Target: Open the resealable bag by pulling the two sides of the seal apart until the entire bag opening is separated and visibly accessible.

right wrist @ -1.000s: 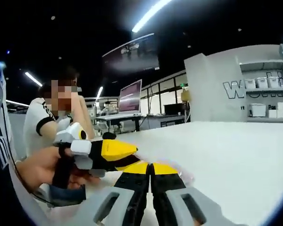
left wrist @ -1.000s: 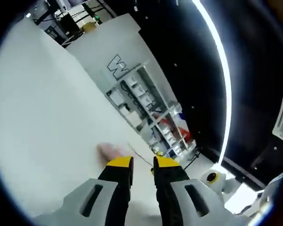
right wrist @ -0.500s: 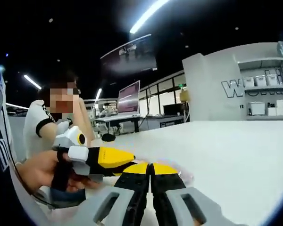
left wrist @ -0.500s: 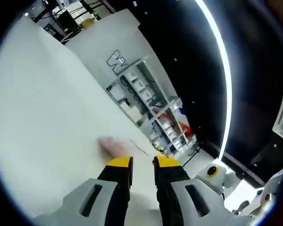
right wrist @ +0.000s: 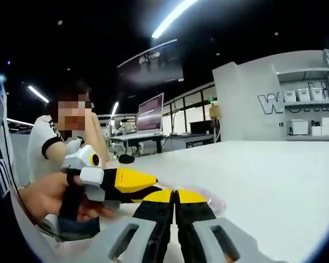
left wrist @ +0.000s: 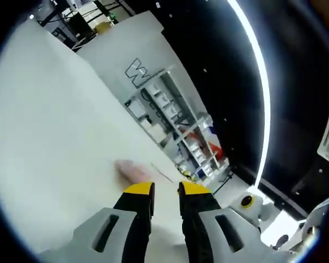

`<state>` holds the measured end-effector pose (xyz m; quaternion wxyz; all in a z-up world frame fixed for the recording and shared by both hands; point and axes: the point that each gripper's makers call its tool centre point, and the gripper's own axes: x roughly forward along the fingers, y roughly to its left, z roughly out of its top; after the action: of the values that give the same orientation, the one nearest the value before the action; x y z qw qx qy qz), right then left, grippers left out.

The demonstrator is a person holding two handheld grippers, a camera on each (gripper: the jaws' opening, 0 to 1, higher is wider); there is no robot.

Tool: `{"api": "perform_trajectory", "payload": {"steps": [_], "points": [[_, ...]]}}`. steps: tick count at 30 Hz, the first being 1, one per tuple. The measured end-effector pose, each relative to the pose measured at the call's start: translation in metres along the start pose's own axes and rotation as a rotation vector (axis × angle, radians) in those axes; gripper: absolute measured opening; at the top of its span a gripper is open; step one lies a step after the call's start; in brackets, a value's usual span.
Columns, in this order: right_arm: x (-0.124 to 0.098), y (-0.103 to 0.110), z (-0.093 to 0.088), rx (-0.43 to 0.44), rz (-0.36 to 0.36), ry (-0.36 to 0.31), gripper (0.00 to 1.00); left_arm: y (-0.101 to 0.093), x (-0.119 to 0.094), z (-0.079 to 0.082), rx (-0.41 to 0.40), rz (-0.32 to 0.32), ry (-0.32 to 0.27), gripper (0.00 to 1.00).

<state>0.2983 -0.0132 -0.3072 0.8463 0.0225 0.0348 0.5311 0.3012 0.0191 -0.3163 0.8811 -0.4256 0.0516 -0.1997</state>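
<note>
Bag [left wrist: 132, 171] lying flat on the white surface [left wrist: 55, 137], a faint pinkish, clear film just ahead of the left hand-held gripper [left wrist: 165, 189], near the surface's edge on the person's side. Hard to read in outline, being see-through and blurred. In the right gripper view, same bag [right wrist: 211, 201] peeking out past the right hand-held gripper [right wrist: 174, 195], with the left hand-held gripper [right wrist: 134, 181] lying across from the left, held in a hand [right wrist: 46, 197].

Left hand-held gripper: yellow tips parted by a narrow gap, nothing plainly between them; whether any film is pinched there, cannot tell. Right hand-held gripper: tips pressed together, apparently at the bag's near rim; whether a lip of the seal is actually caught, cannot tell.

For the step in hand, probably securing one lip per side: better to take only a single layer in each pair of jaws, close to the seal's middle, then pull straight apart rather than upward, so the strip peels evenly to both ends. Risk of grabbing both layers at once, or of film slipping free.

Long axis seemingly running across the jaws, roughly along the surface's near edge, mouth turned toward the tips; uncertain given the blur.
</note>
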Motion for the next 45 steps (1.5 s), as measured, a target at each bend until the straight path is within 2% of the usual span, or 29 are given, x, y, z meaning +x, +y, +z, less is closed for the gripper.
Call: {"api": "perform_trajectory", "payload": {"steps": [7,10,13,18,28,34,42,45], "points": [[-0.001,0.003,-0.003,-0.037,-0.002,0.015,0.0,0.005,0.001,0.001,-0.01,0.009,0.001,0.18],[-0.001,0.0,-0.001,-0.02,-0.002,0.011,0.0,0.001,0.0,0.0,-0.016,-0.003,0.0,0.19],[-0.002,-0.003,0.003,-0.016,-0.009,0.002,0.0,-0.002,-0.001,-0.007,0.002,-0.011,0.028,0.19],[-0.001,-0.002,0.002,-0.01,-0.006,0.002,0.0,0.0,-0.002,-0.003,-0.019,-0.003,0.004,0.19],[-0.001,-0.001,-0.002,-0.008,0.0,0.006,0.0,0.002,-0.001,-0.002,-0.011,0.011,0.005,0.19],[-0.001,0.001,-0.004,-0.092,-0.016,0.027,0.0,0.001,0.0,-0.002,-0.027,0.005,0.009,0.19],[-0.002,0.001,-0.005,-0.069,-0.002,0.031,0.0,0.004,-0.001,-0.006,-0.029,0.014,0.018,0.14],[-0.002,0.003,-0.013,-0.122,0.015,0.084,0.0,0.004,-0.001,-0.006,-0.036,0.016,0.019,0.11]]}}
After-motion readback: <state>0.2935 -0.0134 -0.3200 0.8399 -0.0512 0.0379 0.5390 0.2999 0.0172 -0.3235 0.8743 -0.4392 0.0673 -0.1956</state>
